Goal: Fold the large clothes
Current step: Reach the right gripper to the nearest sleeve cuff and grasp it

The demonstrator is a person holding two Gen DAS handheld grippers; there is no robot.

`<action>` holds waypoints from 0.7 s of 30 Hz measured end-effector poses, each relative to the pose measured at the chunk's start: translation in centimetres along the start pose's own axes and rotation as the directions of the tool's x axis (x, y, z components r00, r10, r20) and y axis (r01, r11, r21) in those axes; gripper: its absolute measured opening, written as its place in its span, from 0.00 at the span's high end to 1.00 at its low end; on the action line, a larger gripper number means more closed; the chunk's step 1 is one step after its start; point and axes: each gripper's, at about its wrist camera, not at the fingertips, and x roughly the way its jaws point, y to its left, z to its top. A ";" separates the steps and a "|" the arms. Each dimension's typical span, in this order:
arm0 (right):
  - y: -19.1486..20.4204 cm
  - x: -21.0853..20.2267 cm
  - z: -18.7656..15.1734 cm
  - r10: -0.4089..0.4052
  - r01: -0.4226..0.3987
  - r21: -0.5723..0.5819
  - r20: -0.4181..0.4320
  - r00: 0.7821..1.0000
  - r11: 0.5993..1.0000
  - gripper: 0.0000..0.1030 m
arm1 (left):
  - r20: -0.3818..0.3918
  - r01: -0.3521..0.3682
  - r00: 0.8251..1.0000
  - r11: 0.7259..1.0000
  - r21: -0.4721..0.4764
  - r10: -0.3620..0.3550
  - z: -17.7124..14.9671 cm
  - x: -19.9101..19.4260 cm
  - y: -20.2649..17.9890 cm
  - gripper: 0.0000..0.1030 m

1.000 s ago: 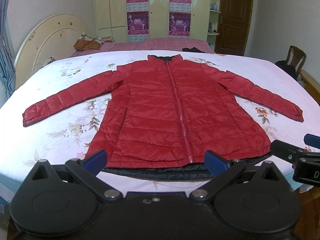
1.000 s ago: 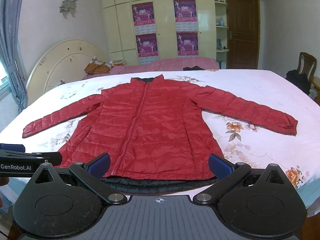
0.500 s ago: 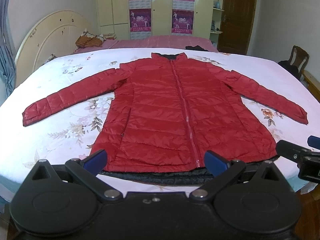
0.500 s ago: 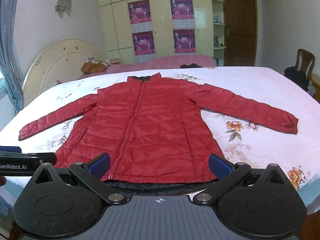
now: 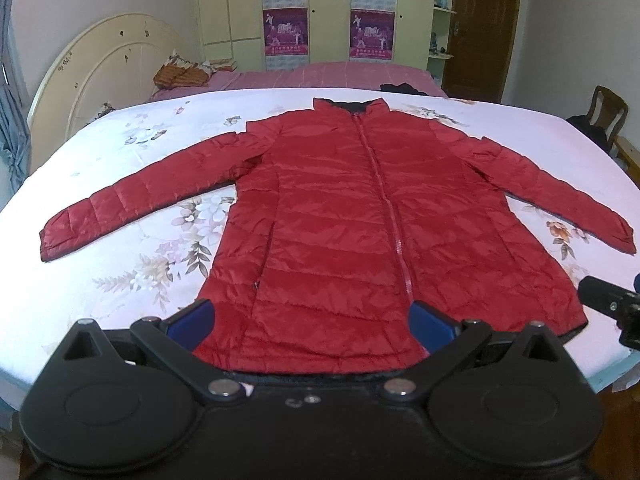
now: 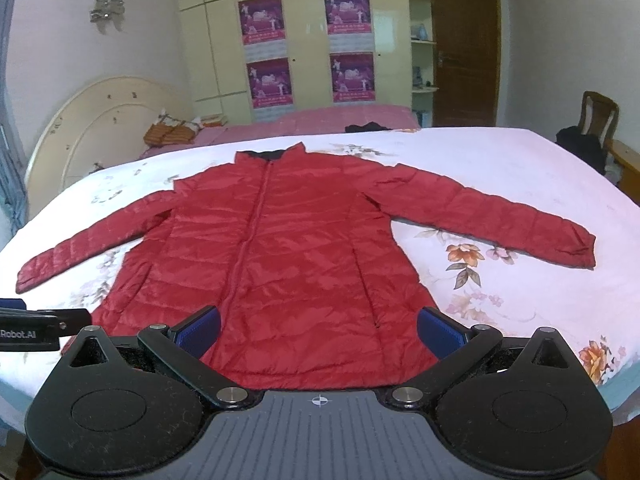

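red jacket point(image 5: 360, 224) flat on bed point(image 5: 120, 160); hem between open left gripper point(image 5: 310, 322) fingers point(image 5: 191, 320)

The black left claw with blue pads point(image 5: 311, 322) is wide open and level. The black right claw with blue pads point(image 6: 319, 326) is also wide open, beside it, holding nothing.

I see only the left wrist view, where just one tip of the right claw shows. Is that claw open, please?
Observer: Yes. The right claw is open and holds nothing; the red jacket lies beyond its gap.
Operator: Does my left claw show there?
Observer: Only from the side, at the left edge, printed "Robot.AI".
Operator: What hangs above the headboard?
Observer: A wall lamp with two shades.
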 end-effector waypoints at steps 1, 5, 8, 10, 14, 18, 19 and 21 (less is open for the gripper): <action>-0.1 0.4 0.2 -0.004 0.004 0.004 -0.002 1.000 1.000 0.00 | -0.002 -0.002 1.000 1.000 0.002 0.002 0.3 0.4 0.1 0.00; -0.5 2.2 0.9 -0.023 0.023 0.029 -0.008 1.000 0.999 0.00 | -0.011 -0.001 1.000 1.000 0.004 0.001 1.5 2.3 0.6 0.00; -0.7 3.8 1.6 -0.040 0.040 0.046 -0.016 0.999 0.998 0.00 | -0.019 -0.002 1.000 1.000 0.008 0.002 2.5 3.9 1.0 0.00; -0.8 5.0 2.2 -0.057 0.058 0.056 -0.024 0.998 0.997 0.00 | -0.023 -0.001 1.000 1.000 0.012 0.002 3.2 5.0 1.4 0.00; -1.0 7.2 3.3 -0.092 0.095 0.086 -0.031 0.995 0.992 0.00 | -0.034 0.012 0.999 1.000 0.015 -0.011 4.7 7.7 2.4 0.00; -1.2 9.2 4.4 -0.140 0.144 0.113 -0.042 0.989 0.983 0.00 | -0.039 0.025 0.999 0.999 0.020 -0.024 6.3 10.3 3.5 0.00; -1.2 9.7 4.7 -0.152 0.157 0.121 -0.043 0.987 0.980 0.00 | -0.033 0.026 0.999 0.999 0.023 -0.025 6.8 10.8 3.8 0.00; -1.4 10.6 5.3 -0.177 0.181 0.138 -0.045 0.983 0.974 0.00 | -0.019 0.021 1.000 0.999 0.025 -0.021 7.6 11.9 4.4 0.00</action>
